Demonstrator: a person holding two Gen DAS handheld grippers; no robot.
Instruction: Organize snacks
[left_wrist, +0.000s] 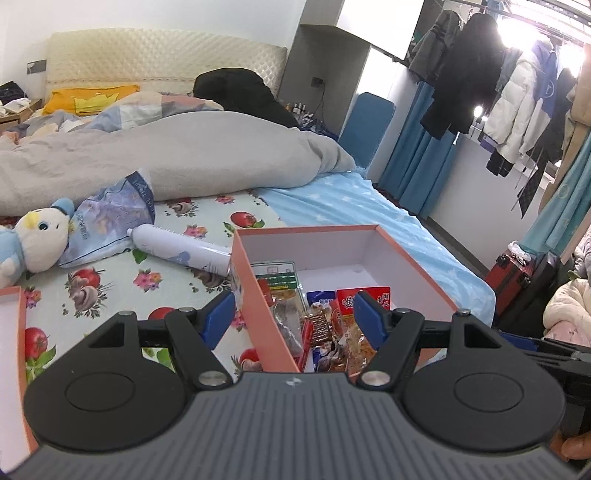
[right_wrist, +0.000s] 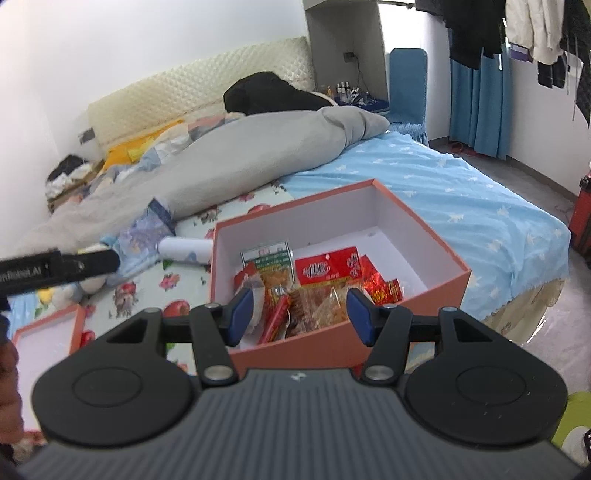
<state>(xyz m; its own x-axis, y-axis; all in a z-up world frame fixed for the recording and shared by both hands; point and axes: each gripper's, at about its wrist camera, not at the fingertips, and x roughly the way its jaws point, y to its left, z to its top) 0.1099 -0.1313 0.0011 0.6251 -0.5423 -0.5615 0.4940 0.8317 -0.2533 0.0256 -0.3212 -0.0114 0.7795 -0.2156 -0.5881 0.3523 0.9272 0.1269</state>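
Already, crinkly red and clear snack packets (right_wrist: 317, 291) lay heaped in the open salmon-pink cardboard box (right_wrist: 424, 295) just ahead of both tongs, left (left_wrist: 291, 317) and right (right_wrist: 299, 314), which gaped empty; its lid (right_wrist: 44, 332) remained off, lying leftward.

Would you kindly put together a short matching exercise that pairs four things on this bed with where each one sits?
Things:
1. snack packets
2. white bottle
3. plush toy
4. box lid

Places:
A. lying on its side on the sheet, just outside the far left wall of the orange box
B. heaped in the near end of the orange box
C. at the left, beside a blue printed bag
D. on the fruit-print sheet, left of the box

Pairs: 1-B, 2-A, 3-C, 4-D
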